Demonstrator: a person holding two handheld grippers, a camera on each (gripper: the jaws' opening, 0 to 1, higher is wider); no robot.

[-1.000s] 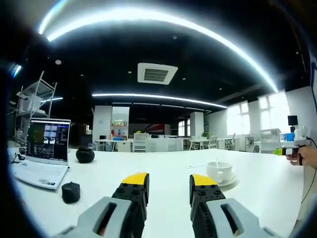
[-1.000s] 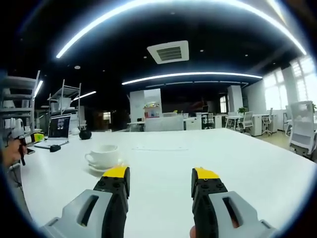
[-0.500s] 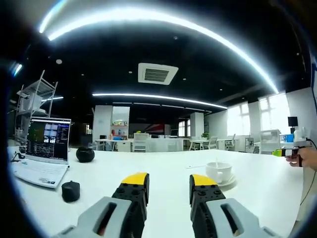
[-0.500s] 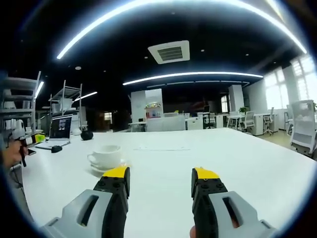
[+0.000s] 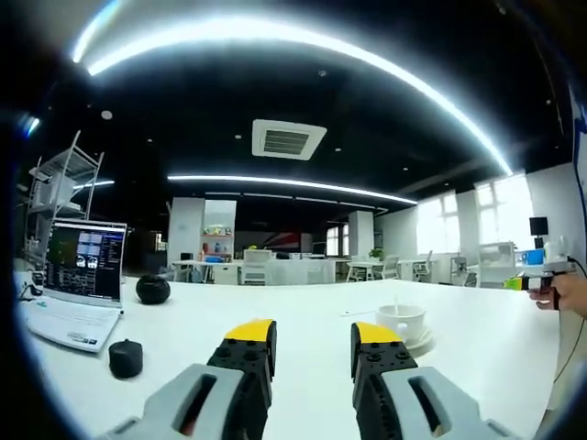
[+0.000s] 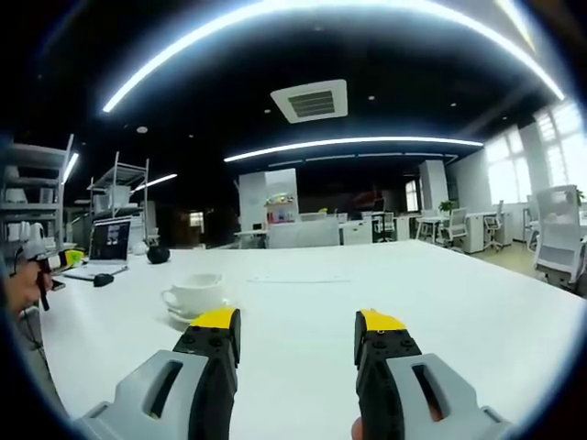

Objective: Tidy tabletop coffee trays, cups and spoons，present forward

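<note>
Holding both grippers low over the white table (image 5: 303, 316), you have nothing in either one. Your left gripper (image 5: 311, 335) has its jaws apart, and so does your right gripper (image 6: 300, 323). The white cup (image 5: 400, 320) sits on its saucer (image 5: 424, 340), with a spoon (image 5: 395, 303) standing in it, ahead and to the right of your left gripper. From your right gripper, the cup (image 6: 193, 293) is ahead on the left. A laptop (image 5: 78, 284) sits far left, near two small dark things.

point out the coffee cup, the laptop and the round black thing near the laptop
coffee cup (image 5: 401, 320): left gripper view, on its white side wall.
laptop (image 5: 85, 262): left gripper view, on the lit screen.
round black thing (image 5: 152, 291): left gripper view, on its body.
</note>
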